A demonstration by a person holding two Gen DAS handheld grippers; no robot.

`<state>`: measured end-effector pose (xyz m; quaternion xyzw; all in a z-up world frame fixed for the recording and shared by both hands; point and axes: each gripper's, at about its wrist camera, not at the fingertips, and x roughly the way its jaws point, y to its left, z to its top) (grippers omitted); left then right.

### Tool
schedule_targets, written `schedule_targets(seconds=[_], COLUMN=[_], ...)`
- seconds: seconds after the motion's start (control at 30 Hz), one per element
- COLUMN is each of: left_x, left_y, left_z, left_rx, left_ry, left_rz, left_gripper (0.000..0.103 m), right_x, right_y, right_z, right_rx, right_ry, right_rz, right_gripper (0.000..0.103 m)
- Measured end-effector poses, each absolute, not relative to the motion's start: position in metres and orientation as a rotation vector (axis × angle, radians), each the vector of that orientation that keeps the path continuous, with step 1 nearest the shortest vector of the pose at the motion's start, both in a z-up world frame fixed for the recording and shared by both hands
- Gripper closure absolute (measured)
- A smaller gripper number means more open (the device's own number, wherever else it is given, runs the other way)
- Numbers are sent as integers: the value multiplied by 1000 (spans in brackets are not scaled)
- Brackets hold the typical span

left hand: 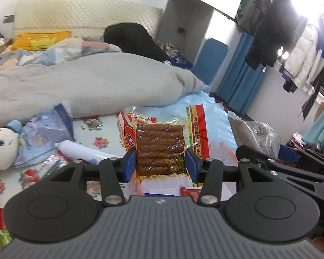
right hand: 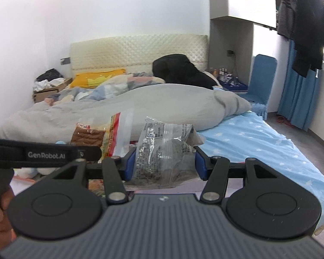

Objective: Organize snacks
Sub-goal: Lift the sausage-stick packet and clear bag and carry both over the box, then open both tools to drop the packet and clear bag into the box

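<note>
Both snack packs are lifted and in carriage, so the step in hand looks like moving them to wherever they are to be gathered; no box or tray shows, so the next move calls for finding that place before release. The left gripper [left hand: 161,164] holds, between half-closed fingers, a clear packet of brown sticks [left hand: 161,149] above the bed's [right hand: 259,138] foot edge; the right gripper [right hand: 165,164] clamps a crinkled clear bag [right hand: 164,151] of dark, grainy contents, perhaps seeds, over the blue sheet; other wrappers lie beside a plush toy [left hand: 2,144].
</note>
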<state>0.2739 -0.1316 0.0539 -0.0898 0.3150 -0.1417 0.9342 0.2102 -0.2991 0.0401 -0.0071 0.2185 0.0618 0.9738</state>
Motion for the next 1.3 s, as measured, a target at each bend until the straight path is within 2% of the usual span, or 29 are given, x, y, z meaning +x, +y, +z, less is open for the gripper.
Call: schedule_targets(seconds=[0.4, 0.8, 1.23, 1.3], left_x=[328, 384, 401, 402], left_y=[-195, -221, -234, -232], left_z=[-3, -80, -111, -109], left_rx=[-151, -96, -82, -81], left_ry=[782, 954, 1040, 1047], left_rz=[-349, -358, -359, -342], left_gripper=[49, 49, 49, 37], right_x=[243, 273, 287, 287], right_y=[-351, -377, -397, -398], right_z=[-9, -79, -107, -105], right_rx=[26, 80, 111, 113], right_ry=[567, 752, 819, 815], right_rz=[36, 13, -15, -12], right_gripper=[46, 46, 44, 44])
